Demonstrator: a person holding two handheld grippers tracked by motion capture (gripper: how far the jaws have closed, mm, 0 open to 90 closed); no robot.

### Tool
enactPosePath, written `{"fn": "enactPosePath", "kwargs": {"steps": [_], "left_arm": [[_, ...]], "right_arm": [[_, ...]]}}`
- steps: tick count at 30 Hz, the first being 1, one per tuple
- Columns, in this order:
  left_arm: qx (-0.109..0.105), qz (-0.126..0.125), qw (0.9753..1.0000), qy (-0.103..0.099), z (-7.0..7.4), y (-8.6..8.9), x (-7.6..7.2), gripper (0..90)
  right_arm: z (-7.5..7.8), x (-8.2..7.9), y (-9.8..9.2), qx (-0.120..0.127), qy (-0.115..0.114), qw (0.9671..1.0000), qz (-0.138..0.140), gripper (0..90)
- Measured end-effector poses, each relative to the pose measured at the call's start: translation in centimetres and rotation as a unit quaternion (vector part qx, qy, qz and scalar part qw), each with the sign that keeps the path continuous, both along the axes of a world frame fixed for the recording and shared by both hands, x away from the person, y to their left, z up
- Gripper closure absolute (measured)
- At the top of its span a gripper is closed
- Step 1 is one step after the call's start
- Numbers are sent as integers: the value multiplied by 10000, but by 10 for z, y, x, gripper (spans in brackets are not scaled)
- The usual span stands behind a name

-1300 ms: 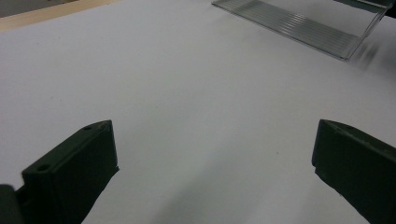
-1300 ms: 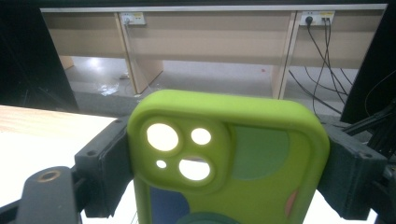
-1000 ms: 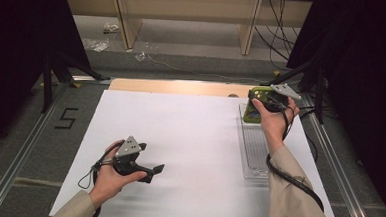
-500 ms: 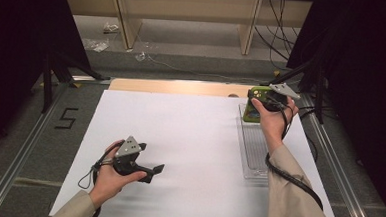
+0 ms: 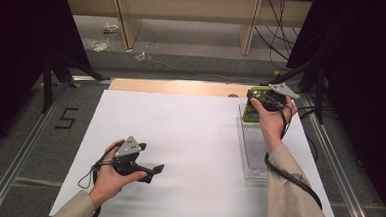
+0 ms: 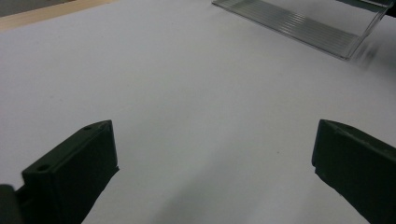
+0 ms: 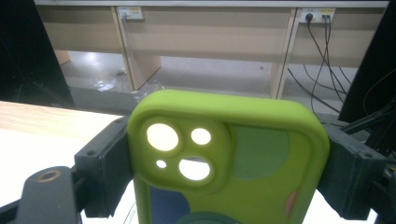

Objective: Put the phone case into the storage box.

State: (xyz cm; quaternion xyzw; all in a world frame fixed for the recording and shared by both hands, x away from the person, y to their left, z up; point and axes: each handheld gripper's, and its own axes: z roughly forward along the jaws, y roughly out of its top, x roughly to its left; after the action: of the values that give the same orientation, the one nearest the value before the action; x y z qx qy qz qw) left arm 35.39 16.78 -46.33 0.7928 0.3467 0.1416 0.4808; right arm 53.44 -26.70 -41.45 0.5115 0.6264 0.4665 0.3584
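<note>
A lime-green silicone phone case is being gripped by the right gripper above the clear ribbed plastic tray, placement pending, while the left gripper is being held open, empty.

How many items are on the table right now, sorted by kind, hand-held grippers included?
Green phone case: 1
Clear plastic tray: 1
Hand-held grippers: 2, the left hand-held gripper and the right hand-held gripper
Total: 4
</note>
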Motion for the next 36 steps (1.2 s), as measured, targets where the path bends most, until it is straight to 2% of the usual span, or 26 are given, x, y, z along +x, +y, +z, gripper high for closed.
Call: {"fn": "enactPosePath", "kwargs": {"steps": [36], "left_arm": [[3, 0, 10000, 13, 0, 0, 0, 0]], "right_arm": [[-10, 11, 6, -104, -12, 9999, 68, 170]]}}
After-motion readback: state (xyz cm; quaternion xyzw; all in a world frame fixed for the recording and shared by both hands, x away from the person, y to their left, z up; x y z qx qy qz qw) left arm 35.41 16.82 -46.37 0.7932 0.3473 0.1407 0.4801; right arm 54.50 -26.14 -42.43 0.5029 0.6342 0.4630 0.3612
